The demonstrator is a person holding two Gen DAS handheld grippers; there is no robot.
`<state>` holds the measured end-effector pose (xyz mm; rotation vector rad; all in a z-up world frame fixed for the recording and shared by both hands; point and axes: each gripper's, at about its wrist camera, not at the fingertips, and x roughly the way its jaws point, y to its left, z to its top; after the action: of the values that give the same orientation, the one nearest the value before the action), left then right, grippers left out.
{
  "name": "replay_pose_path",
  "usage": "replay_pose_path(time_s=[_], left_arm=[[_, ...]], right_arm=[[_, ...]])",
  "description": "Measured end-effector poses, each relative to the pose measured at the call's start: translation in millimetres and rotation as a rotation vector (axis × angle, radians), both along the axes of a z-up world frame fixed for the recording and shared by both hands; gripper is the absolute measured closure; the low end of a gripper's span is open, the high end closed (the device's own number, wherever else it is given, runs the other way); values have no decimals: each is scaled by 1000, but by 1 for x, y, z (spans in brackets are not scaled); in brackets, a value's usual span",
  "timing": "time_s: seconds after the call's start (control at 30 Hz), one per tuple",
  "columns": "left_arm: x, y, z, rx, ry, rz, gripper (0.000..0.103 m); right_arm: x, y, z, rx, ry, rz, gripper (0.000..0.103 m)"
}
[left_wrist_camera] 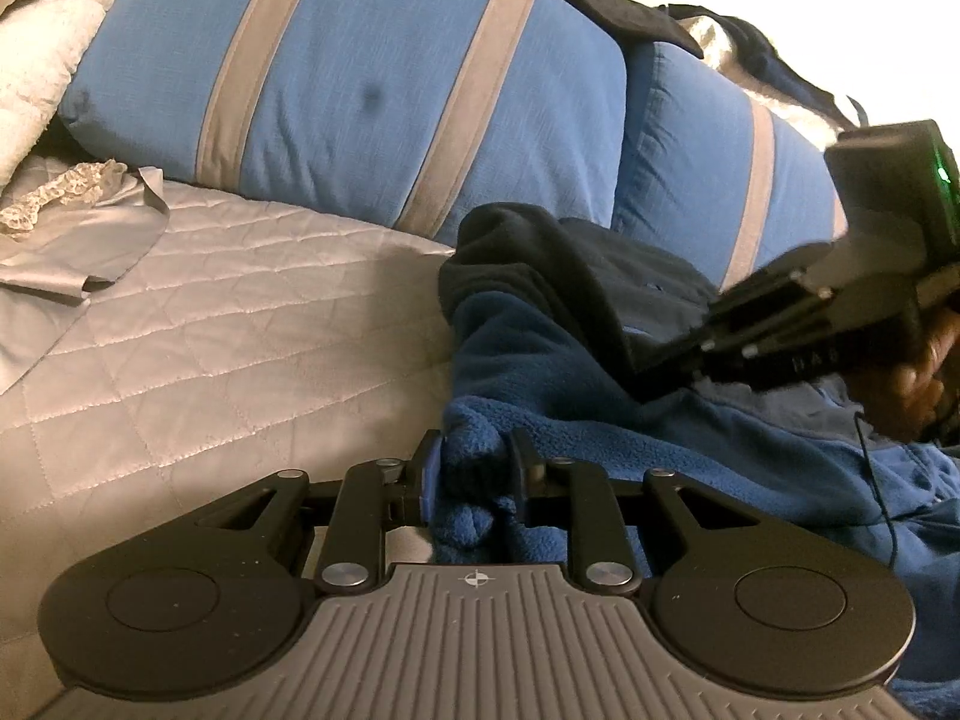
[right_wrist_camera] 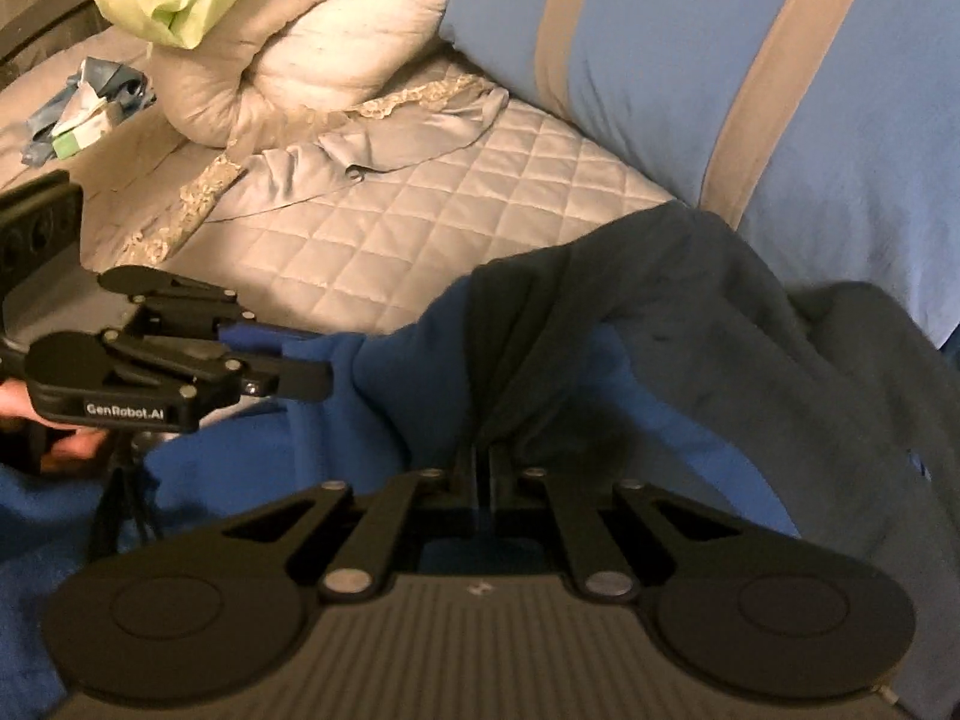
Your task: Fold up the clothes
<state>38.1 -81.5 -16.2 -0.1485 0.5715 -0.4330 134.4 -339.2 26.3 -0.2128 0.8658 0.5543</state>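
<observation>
Left wrist view: left gripper (left_wrist_camera: 474, 474) clamped on a bunched fold of the blue fleece garment (left_wrist_camera: 600, 420), near edge of the quilted bedspread (left_wrist_camera: 240, 330). Right gripper (left_wrist_camera: 666, 360) off to the right, pinching the garment's dark part. Right wrist view: right gripper (right_wrist_camera: 483, 471) nearly closed – grasping the dark grey fabric (right_wrist_camera: 690, 312) where it meets the blue. Garment heaped on the bed's near right, against the blue striped pillows (right_wrist_camera: 660, 60). Farther left – a grey lace-trimmed garment (right_wrist_camera: 372, 138) and a rolled beige comforter (right_wrist_camera: 312, 42).

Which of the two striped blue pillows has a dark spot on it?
The larger left pillow, beside the white duvet; the right pillow shows no spot.
</observation>
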Motion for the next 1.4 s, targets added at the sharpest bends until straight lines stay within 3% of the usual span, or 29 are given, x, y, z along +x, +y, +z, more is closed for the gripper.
replay_pose_path(time_s=[0.03,0.17,0.37,0.47,0.6,0.63,0.67,0.7,0.73,0.87,1.2,1.4], left_arm=[[0,0,0,4,3,6,69],[1,7,2,-30,23,23,59],[3,17,11,-124,66,19,57],[11,22,13,-191,91,25,57],[24,26,12,-215,124,33,59],[27,25,11,-214,138,24,65],[28,23,11,-203,153,15,75],[30,21,10,-191,169,6,86],[30,20,10,-180,180,-1,87],[20,19,13,-142,161,-7,91],[2,19,21,-27,158,-52,95],[0,18,24,2,163,-47,95]], right_arm=[[4,-2,3,4,-9,-6,69],[25,-15,20,97,-53,-105,25],[70,-22,30,202,-79,-271,25],[94,-16,25,218,-61,-321,25],[121,-4,9,185,-26,-368,27],[127,0,5,166,-25,-381,38],[130,0,2,153,-26,-389,58],[133,1,-1,139,-22,-402,70],[136,2,-3,126,-19,-415,93],[139,-3,1,119,-80,-462,96],[141,-10,-1,123,-119,-516,98],[142,-8,-2,102,-128,-490,97]])
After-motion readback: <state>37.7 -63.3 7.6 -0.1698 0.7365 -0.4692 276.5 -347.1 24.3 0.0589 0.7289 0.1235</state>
